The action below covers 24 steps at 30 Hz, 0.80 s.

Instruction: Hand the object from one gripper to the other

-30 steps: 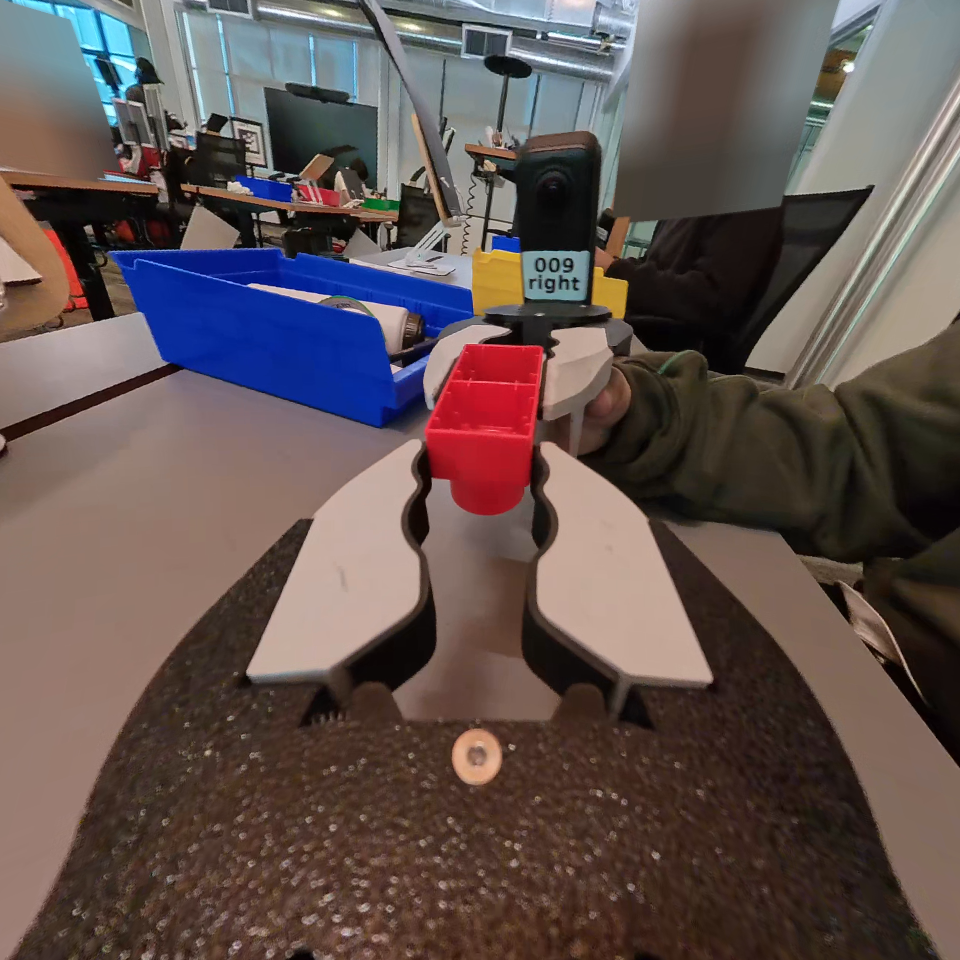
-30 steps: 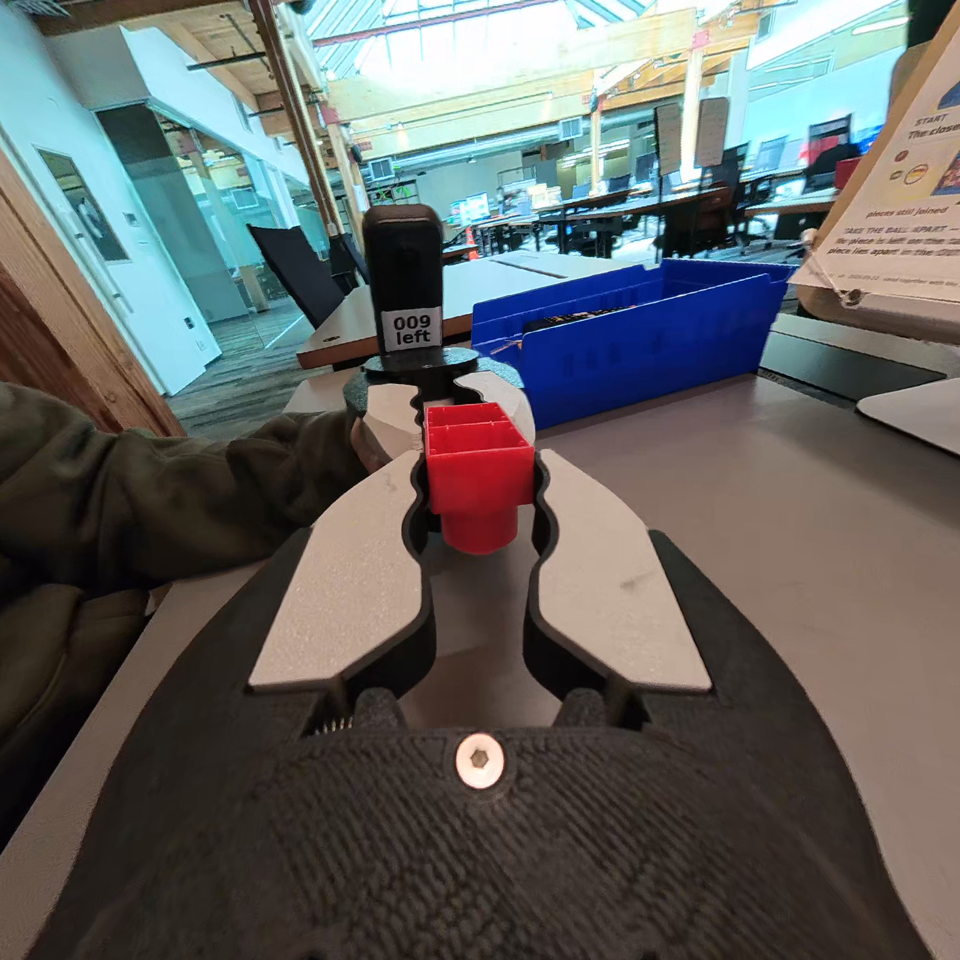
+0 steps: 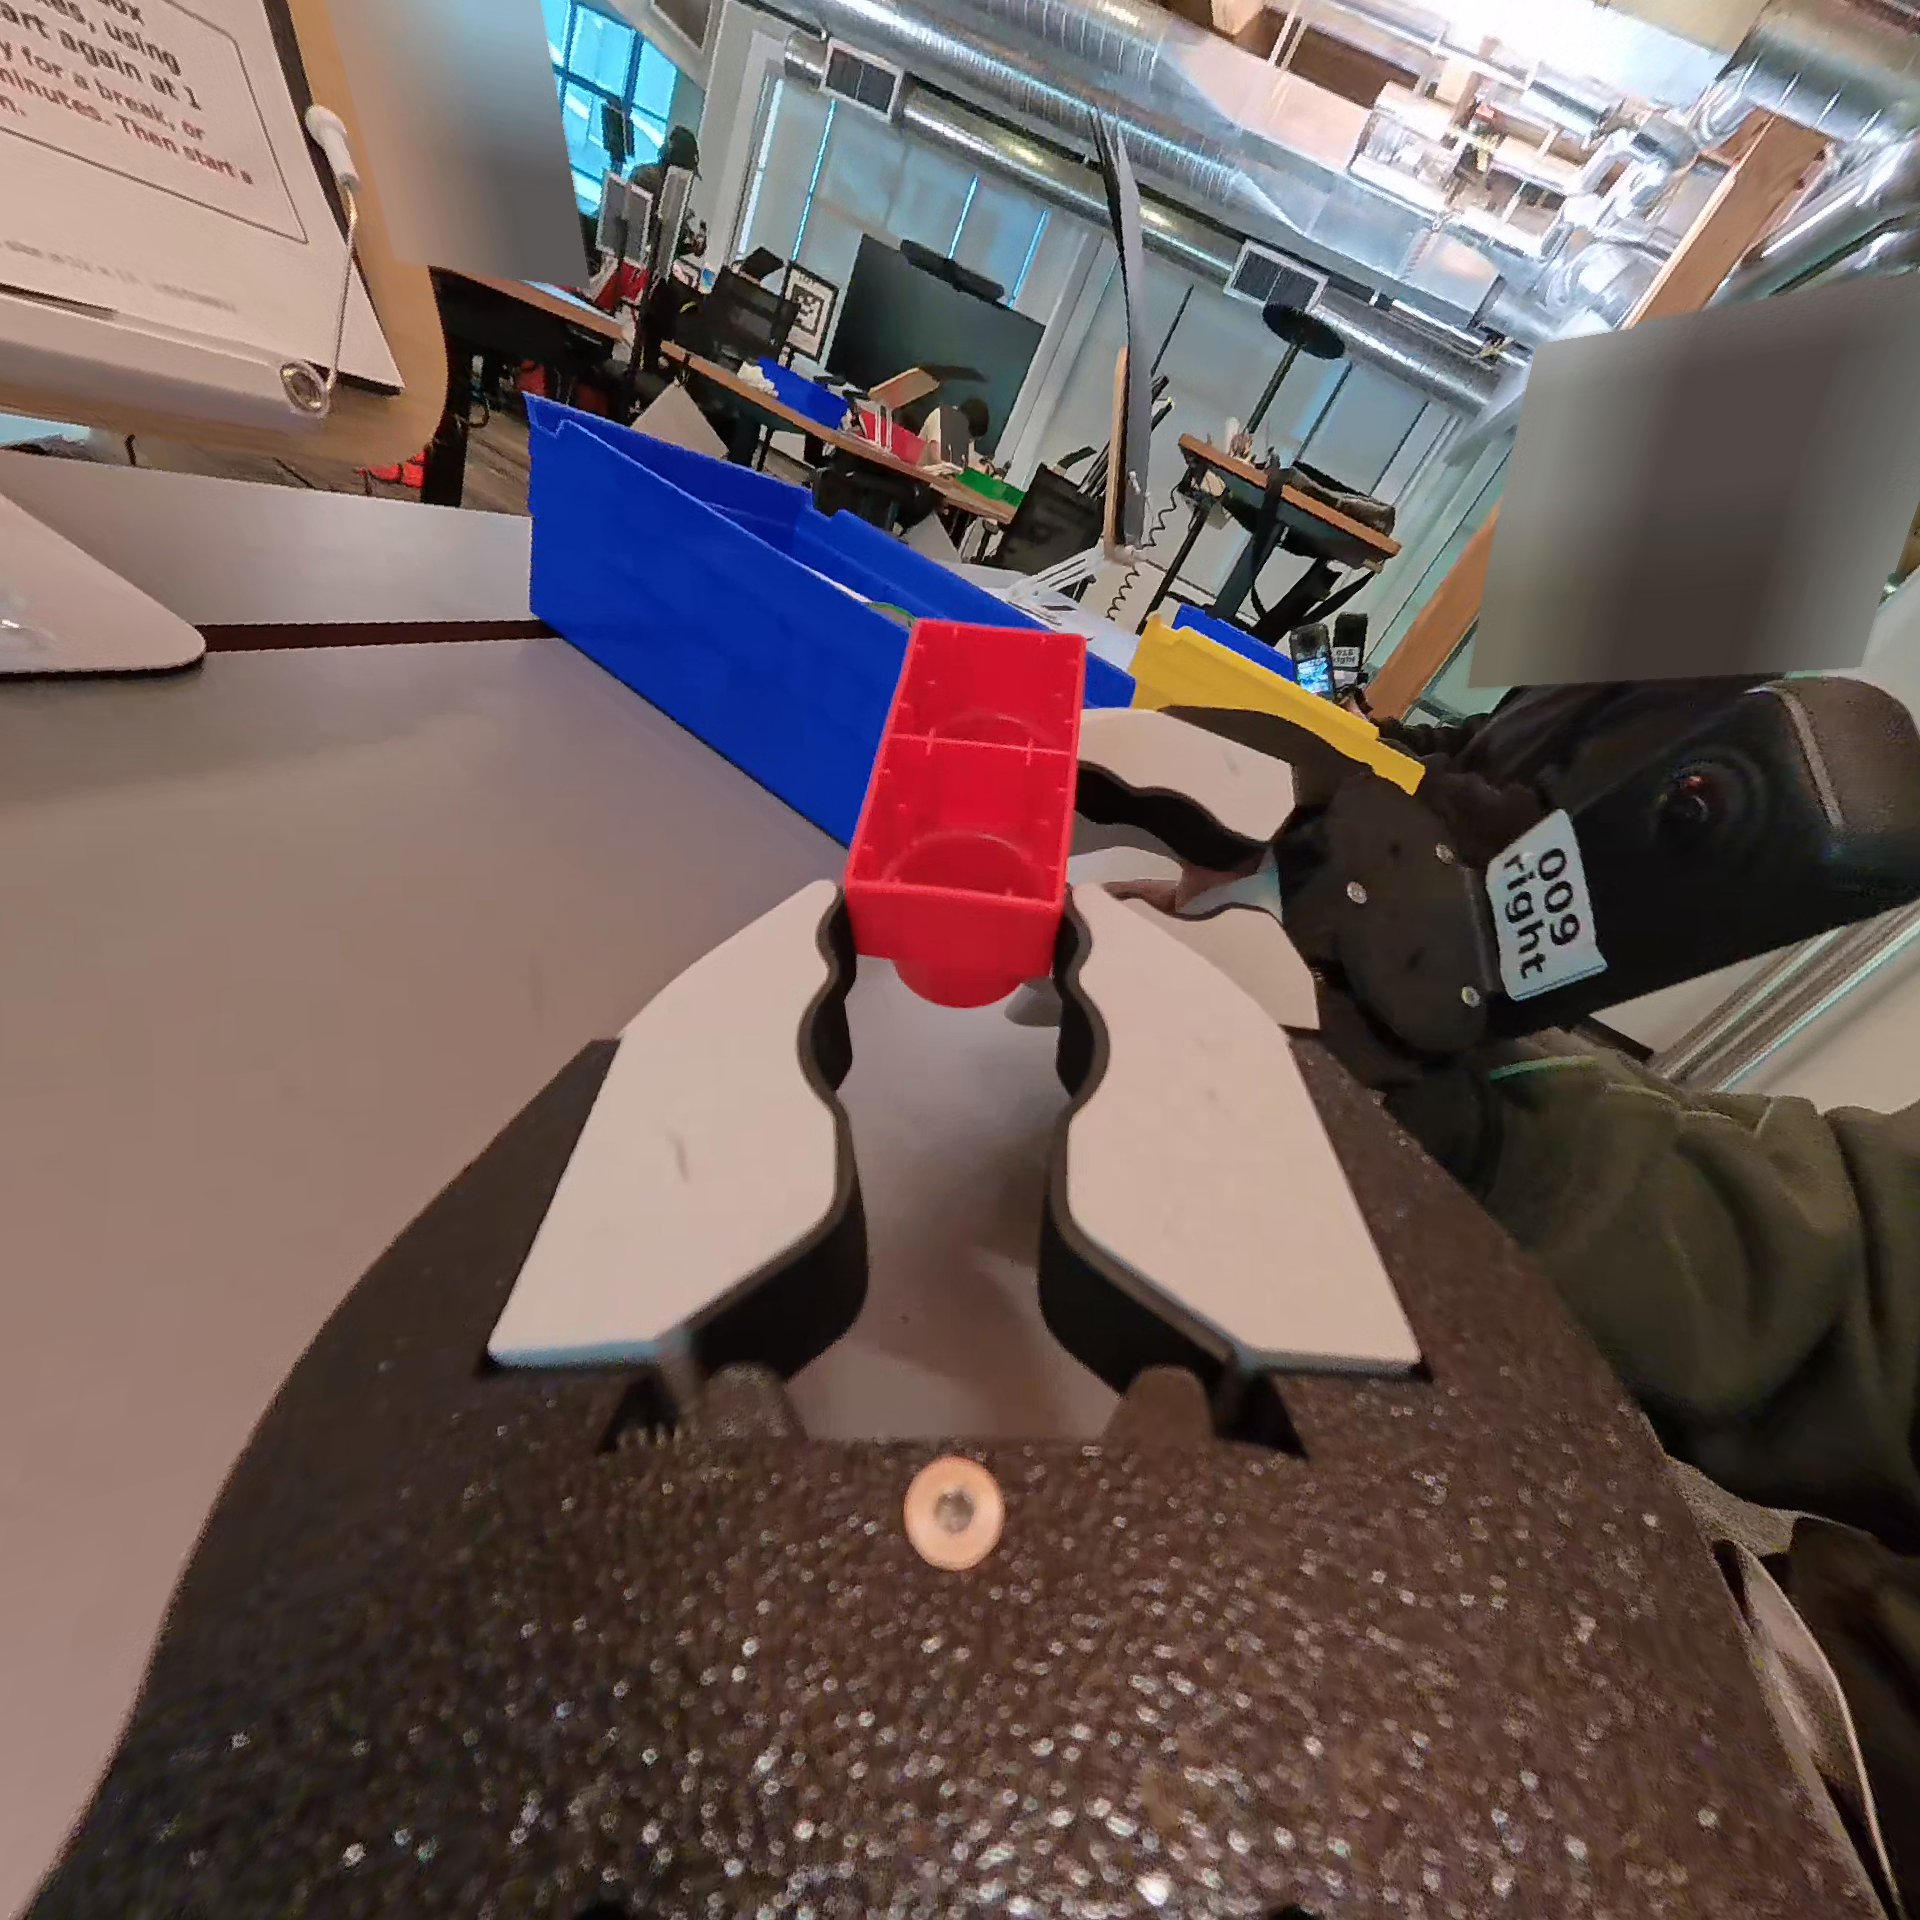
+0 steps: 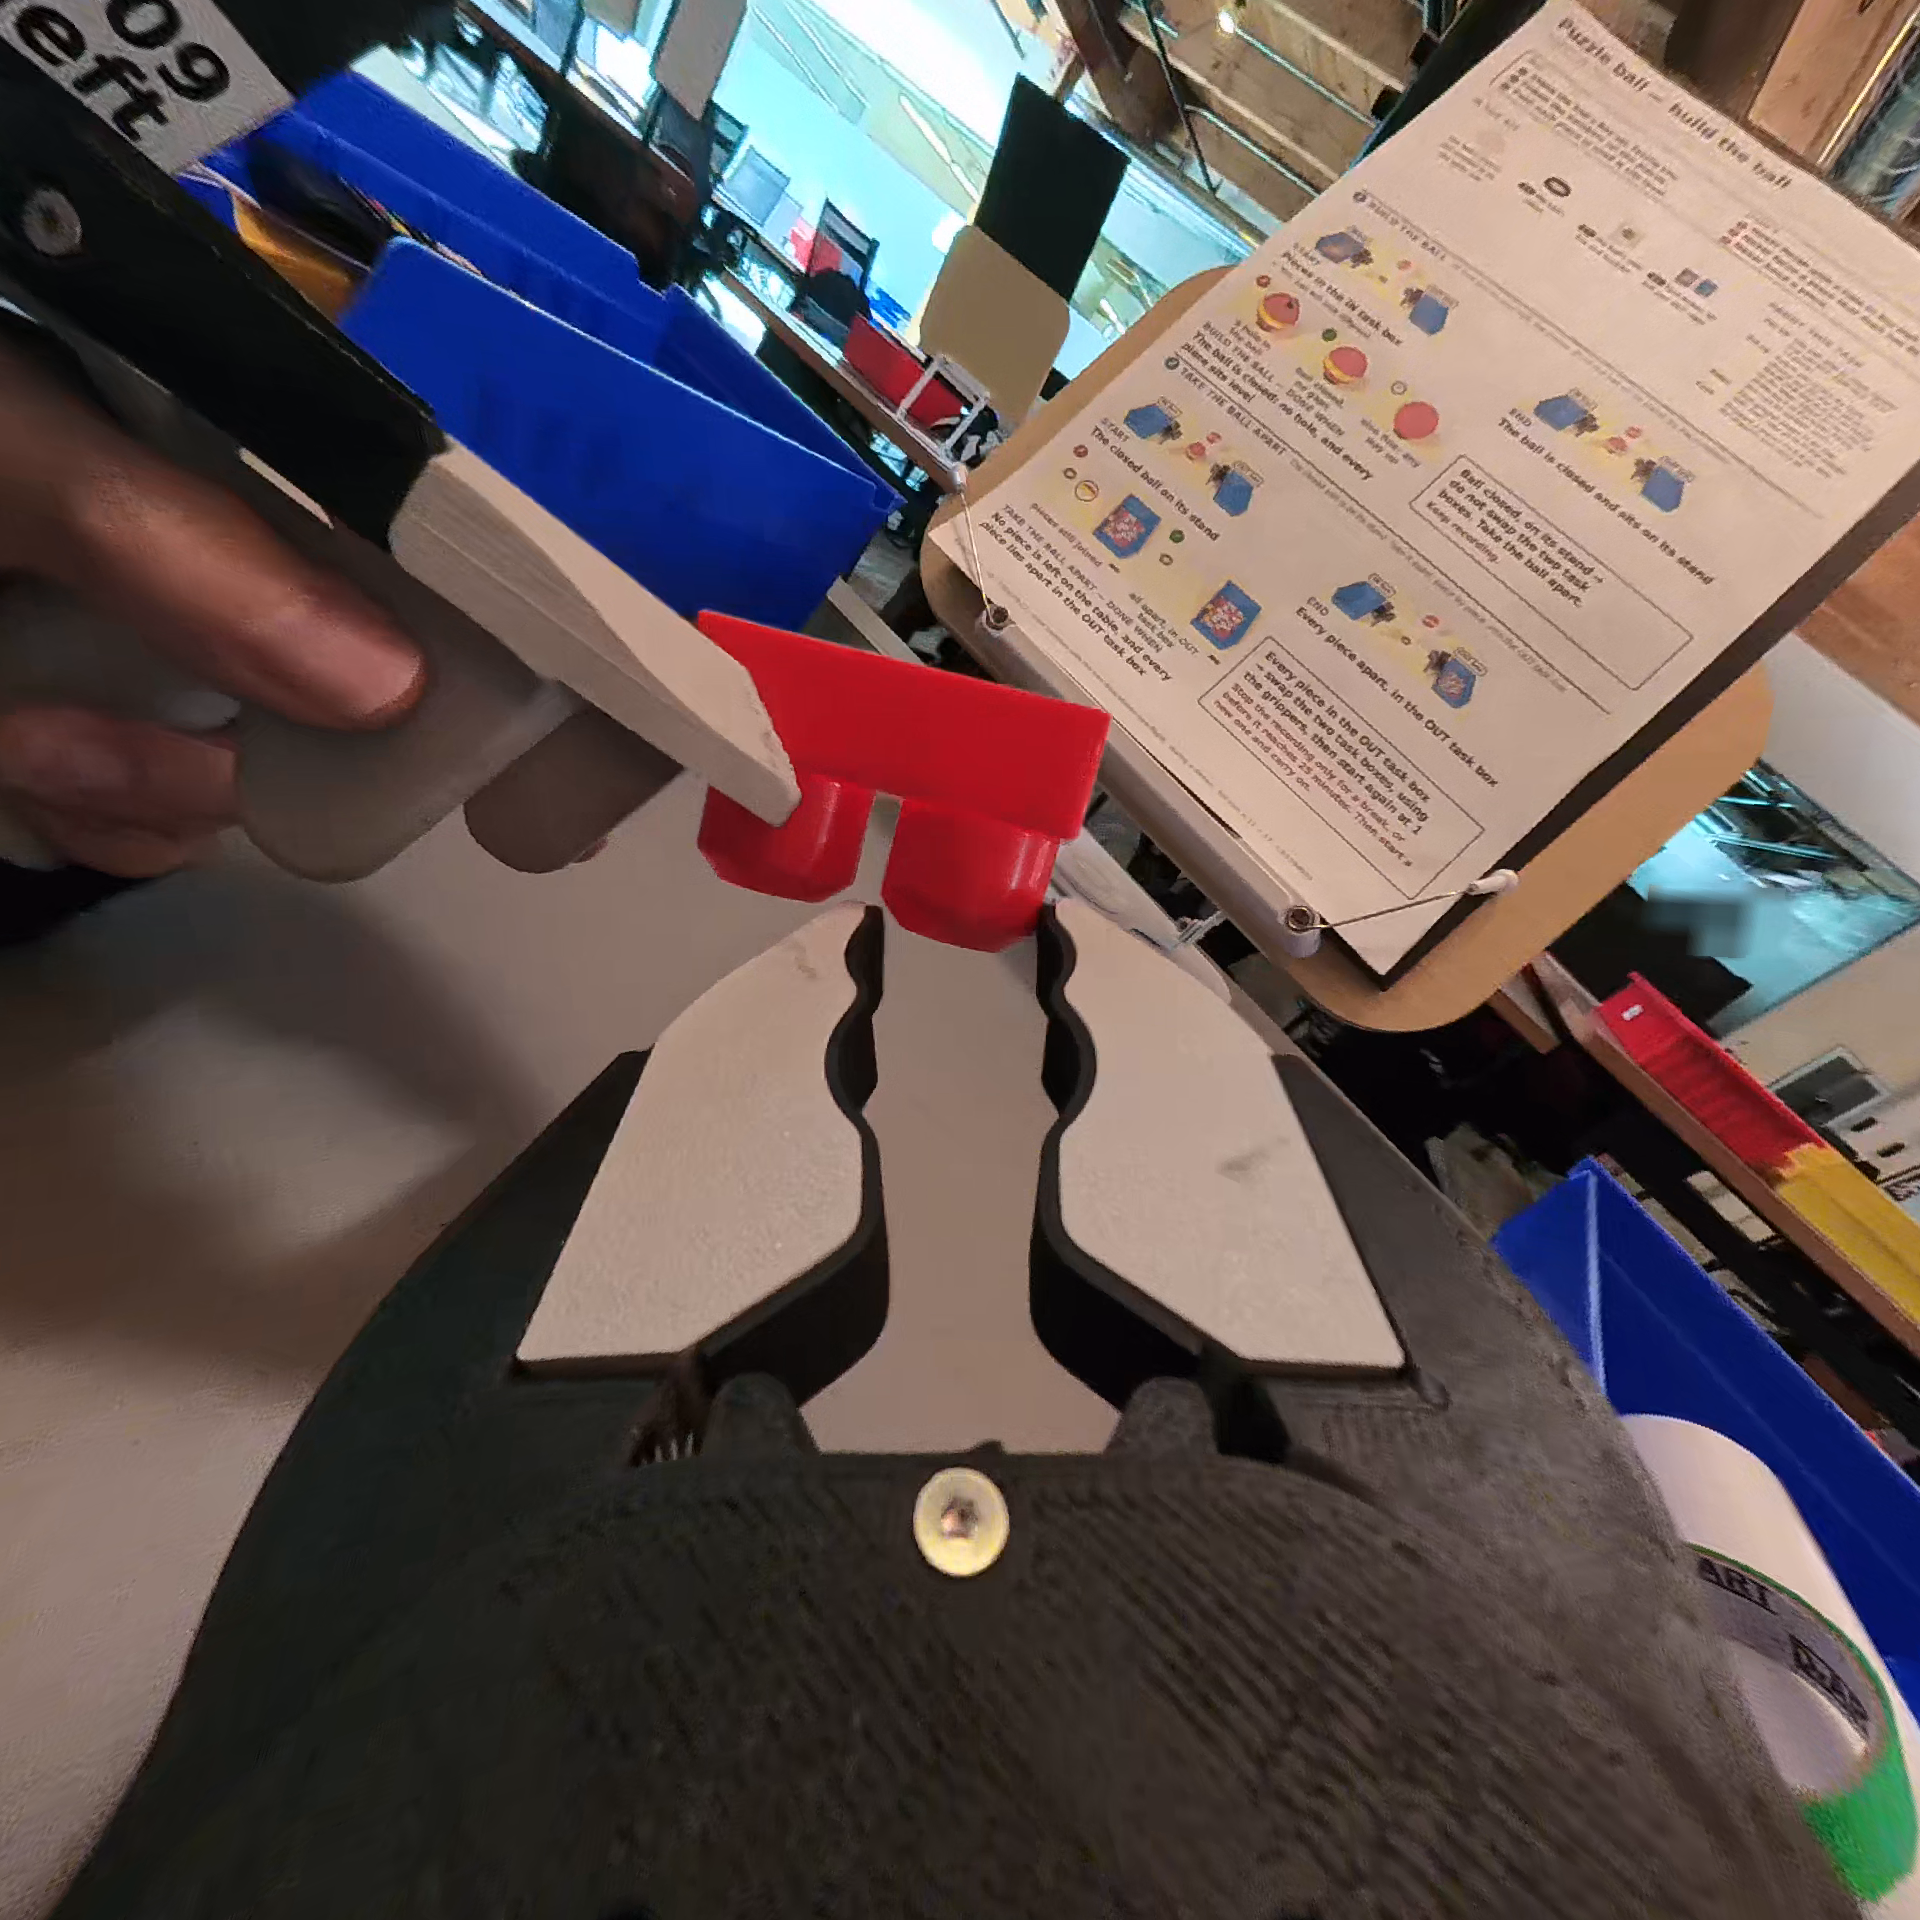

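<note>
The left hand-held gripper (image 3: 954,935) clamps the red two-stud plastic brick (image 3: 966,810) above the grey surface (image 3: 312,831); the right hand-held gripper (image 4: 956,920), now released and drawn back, stands narrowly open; handover looks done.

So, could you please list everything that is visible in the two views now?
red block: one, red, between the grippers, above the table
table: one, grey, underneath
blue bins: two, blue, one behind the block, one at lower right of the right wrist view
yellow bin: one, yellow, beyond the blue one
tape roll: one, white with green edge, in the lower-right bin
instruction sheet: one, white, on a tan board
left gripper: grey fingers, shut on the block's end
right gripper: grey fingers, tips at a stud, grip unclear
hand: one, holding the left gripper
</note>
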{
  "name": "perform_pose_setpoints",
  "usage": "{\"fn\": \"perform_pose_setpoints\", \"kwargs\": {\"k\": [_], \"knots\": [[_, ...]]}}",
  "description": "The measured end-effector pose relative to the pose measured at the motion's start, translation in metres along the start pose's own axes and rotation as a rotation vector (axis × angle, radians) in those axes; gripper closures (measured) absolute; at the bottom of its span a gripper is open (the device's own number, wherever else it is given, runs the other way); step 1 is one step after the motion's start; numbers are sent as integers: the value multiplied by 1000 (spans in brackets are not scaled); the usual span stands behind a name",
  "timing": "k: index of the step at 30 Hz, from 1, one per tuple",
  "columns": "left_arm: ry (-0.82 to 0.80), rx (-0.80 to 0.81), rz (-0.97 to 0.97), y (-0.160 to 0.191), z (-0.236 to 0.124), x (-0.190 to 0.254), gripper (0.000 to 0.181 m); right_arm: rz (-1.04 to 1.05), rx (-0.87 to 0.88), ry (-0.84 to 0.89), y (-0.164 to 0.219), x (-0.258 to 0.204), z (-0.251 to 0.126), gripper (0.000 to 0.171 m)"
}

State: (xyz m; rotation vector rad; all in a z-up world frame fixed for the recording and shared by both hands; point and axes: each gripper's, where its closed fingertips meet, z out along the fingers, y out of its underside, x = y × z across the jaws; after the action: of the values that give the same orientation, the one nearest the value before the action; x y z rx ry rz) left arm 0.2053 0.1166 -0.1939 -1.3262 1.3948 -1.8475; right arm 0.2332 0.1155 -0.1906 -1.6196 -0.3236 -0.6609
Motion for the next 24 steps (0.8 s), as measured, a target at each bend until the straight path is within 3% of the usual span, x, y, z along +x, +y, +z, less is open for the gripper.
{"fn": "perform_pose_setpoints", "kwargs": {"k": [6,10,13,17,20,24], "knots": [[2,-26,-13,5,2,0,145,-68,-24,7,3,1,1,142],[47,-25,-1,3,0,5,145,-9,-25,-60,1,-1,0,142],[112,-13,82,-2,-4,17,139,159,2,-176,-1,-6,-1,143],[199,8,254,-11,-18,36,104,401,103,-464,-13,-23,-12,143],[304,-7,319,-9,-29,52,98,548,247,-724,-35,-35,-35,143],[415,11,294,-7,-30,70,97,585,305,-824,-46,-42,-46,143]]}}
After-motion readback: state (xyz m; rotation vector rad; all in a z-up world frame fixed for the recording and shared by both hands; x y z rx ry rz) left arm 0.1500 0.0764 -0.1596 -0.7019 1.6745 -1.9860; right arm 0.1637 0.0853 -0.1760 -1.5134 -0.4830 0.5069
